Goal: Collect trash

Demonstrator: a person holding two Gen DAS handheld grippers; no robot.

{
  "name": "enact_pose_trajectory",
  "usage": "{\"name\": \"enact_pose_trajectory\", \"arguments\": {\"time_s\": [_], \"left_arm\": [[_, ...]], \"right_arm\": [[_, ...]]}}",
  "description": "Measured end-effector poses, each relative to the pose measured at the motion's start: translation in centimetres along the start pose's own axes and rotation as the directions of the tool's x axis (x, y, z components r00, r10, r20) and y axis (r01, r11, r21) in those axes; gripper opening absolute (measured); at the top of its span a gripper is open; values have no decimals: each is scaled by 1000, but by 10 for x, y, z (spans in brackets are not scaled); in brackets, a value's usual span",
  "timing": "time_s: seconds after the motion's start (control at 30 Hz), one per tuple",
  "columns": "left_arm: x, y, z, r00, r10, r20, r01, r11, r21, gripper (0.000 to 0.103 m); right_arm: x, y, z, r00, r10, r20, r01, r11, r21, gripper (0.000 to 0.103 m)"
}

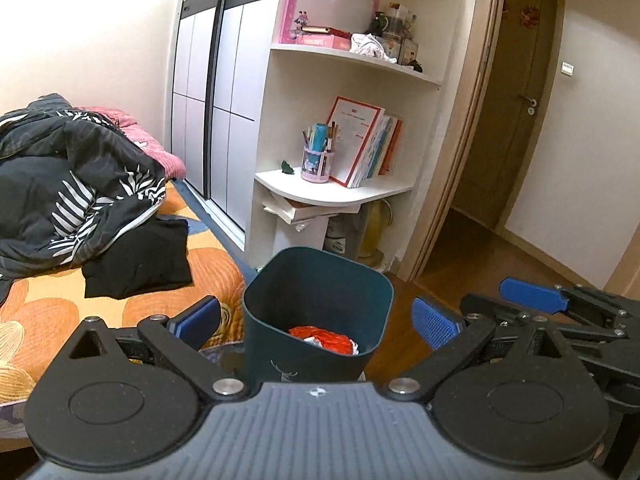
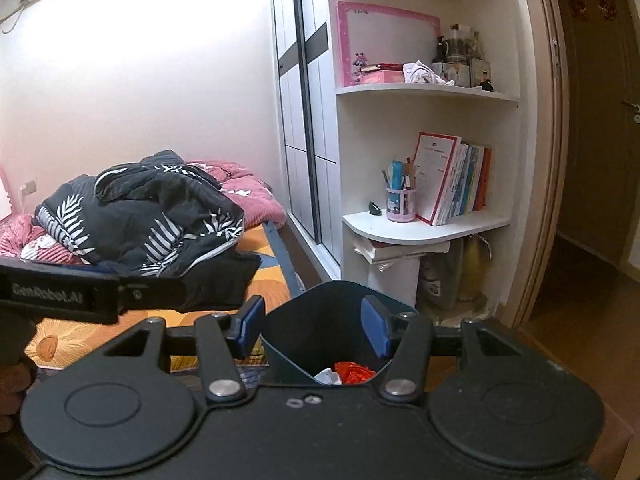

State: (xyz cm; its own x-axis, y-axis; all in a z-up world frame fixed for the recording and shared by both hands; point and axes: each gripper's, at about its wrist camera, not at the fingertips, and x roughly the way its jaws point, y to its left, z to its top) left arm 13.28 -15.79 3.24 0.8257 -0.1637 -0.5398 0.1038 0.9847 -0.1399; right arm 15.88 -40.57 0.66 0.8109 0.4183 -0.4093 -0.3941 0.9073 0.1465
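A dark teal trash bin (image 1: 320,304) stands on the wood floor by the bed, with red and white wrapper trash (image 1: 324,340) lying inside. My left gripper (image 1: 316,320) is open, its blue pads spread on either side of the bin and empty. The right gripper (image 1: 536,296) shows at the right edge of the left wrist view, open. In the right wrist view the bin (image 2: 320,320) sits just ahead, the trash (image 2: 348,372) at its bottom. My right gripper (image 2: 314,328) is open over the bin's rim, one pad inside the opening, holding nothing.
A bed (image 1: 120,300) with an orange quilt, a black leaf-print duvet (image 1: 72,184) and folded black clothing (image 1: 136,260) lies left. A white corner shelf (image 1: 332,192) with books and a pen cup stands behind the bin. An open doorway (image 1: 500,120) is at the right.
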Motion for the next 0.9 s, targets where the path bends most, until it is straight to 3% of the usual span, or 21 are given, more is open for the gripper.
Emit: {"name": "enact_pose_trajectory", "arguments": {"time_s": [0.47, 0.9], "left_arm": [[7, 8, -15, 999, -5, -52, 3, 999, -47, 103], [3, 3, -19, 999, 25, -33, -26, 999, -24, 103]], "right_arm": [[-3, 4, -4, 1000, 5, 7, -5, 1000, 3, 54], [-4, 5, -7, 1000, 10, 7, -11, 1000, 16, 54]]}}
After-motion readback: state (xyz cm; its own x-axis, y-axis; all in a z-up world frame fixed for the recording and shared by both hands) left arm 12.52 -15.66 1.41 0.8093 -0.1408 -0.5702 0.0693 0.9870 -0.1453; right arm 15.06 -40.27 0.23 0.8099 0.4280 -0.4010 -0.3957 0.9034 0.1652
